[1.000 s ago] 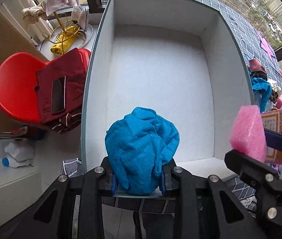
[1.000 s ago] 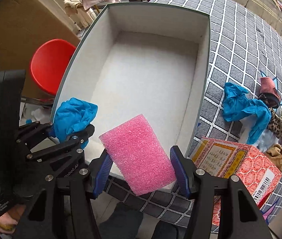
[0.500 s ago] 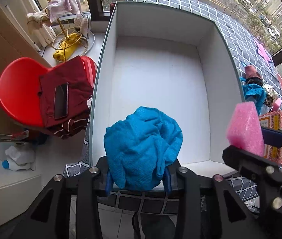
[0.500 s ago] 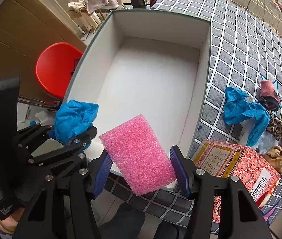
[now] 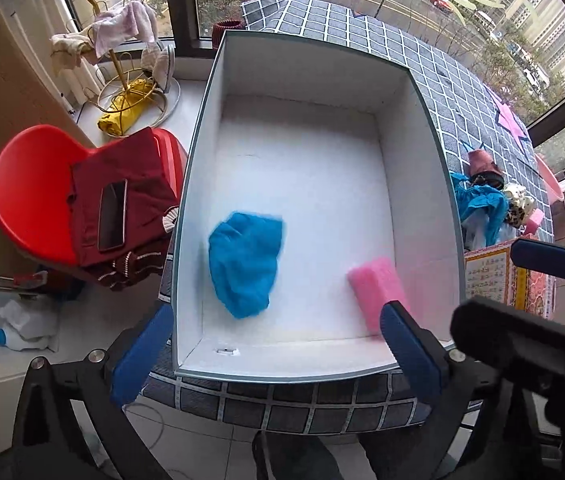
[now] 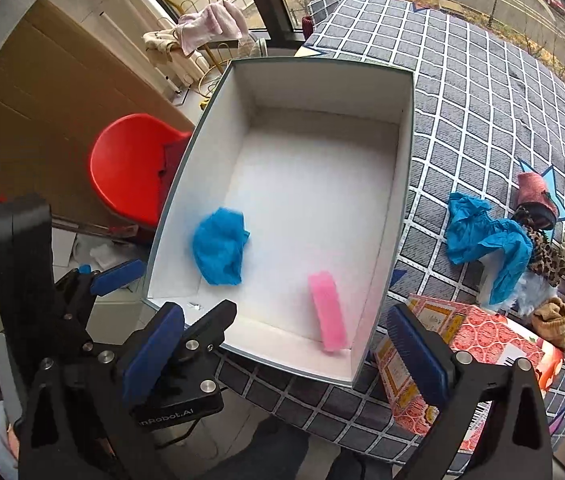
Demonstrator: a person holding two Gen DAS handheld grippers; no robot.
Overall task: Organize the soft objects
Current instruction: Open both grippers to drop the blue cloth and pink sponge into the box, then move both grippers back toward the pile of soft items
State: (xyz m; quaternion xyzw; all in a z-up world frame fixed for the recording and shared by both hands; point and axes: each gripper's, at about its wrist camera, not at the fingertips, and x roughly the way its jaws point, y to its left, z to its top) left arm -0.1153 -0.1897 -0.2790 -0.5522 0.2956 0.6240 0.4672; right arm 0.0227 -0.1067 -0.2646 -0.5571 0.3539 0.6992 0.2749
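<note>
A large white box stands on the checked tablecloth. A crumpled blue cloth lies inside it at the near left. A pink foam sponge lies inside at the near right. My left gripper is open and empty over the box's near edge; it also shows in the right wrist view. My right gripper is open and empty over the near right corner.
A pile of soft items lies right of the box: blue cloth, leopard-print piece, socks. A red patterned carton stands at the near right. A red chair with dark red clothes and a phone is left.
Both grippers opened and pulled up and back. The blue cloth and the pink sponge dropped from them into the box.
</note>
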